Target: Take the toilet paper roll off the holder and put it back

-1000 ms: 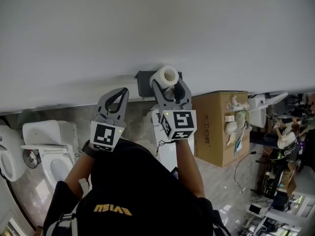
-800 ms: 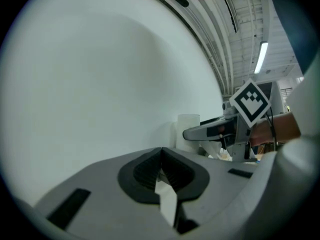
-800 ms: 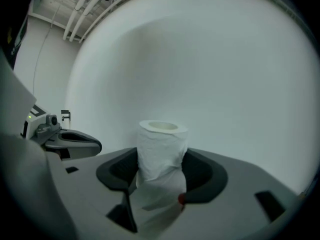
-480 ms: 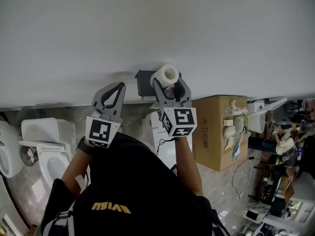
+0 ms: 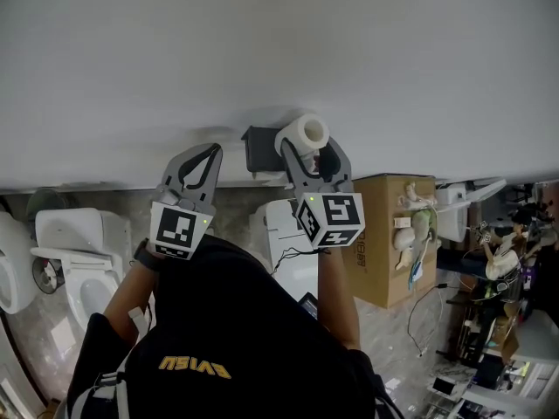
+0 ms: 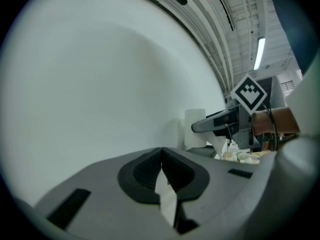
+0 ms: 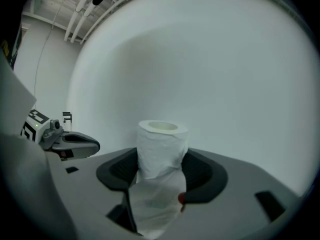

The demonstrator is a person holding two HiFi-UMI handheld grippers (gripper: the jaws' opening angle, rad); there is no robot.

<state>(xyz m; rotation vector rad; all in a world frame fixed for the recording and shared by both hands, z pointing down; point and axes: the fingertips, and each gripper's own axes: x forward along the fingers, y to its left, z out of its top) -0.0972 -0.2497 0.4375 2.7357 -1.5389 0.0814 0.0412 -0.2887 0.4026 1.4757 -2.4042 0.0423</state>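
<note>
1. The right hand-held gripper [image 5: 307,147] is clamped on the toilet paper roll [image 5: 303,133] at the top centre of the head view. The roll's hollow core end faces the camera.
2. In the right gripper view, the toilet paper roll [image 7: 161,146] stands upright between the two dark pads [image 7: 119,170], which press on both flanks. A loose tail of paper [image 7: 155,204] hangs down into the throat of the jaws.
3. The roll's left edge sits just beside the dark holder [image 5: 258,149] fixed to the white wall [image 5: 262,51]. Whether they touch, I cannot tell.
4. The left hand-held gripper [image 5: 212,152] is left of the holder, clenched with nothing in it. In its own view the tips meet [image 6: 161,151], and only a pale sliver shows lower in the gap.
5. The holder sits in the space between the two grippers. In the left gripper view the right one and the roll are at mid-right, apart from the left tips.
6. The plain wall fills the whole upper half of the head view above both grippers.
7. Down low it is crowded, with a toilet [image 5: 83,269] at lower left and a cardboard box [image 5: 393,225] just right of the right gripper's marker cube [image 5: 332,219]. There is clutter along the right edge.
</note>
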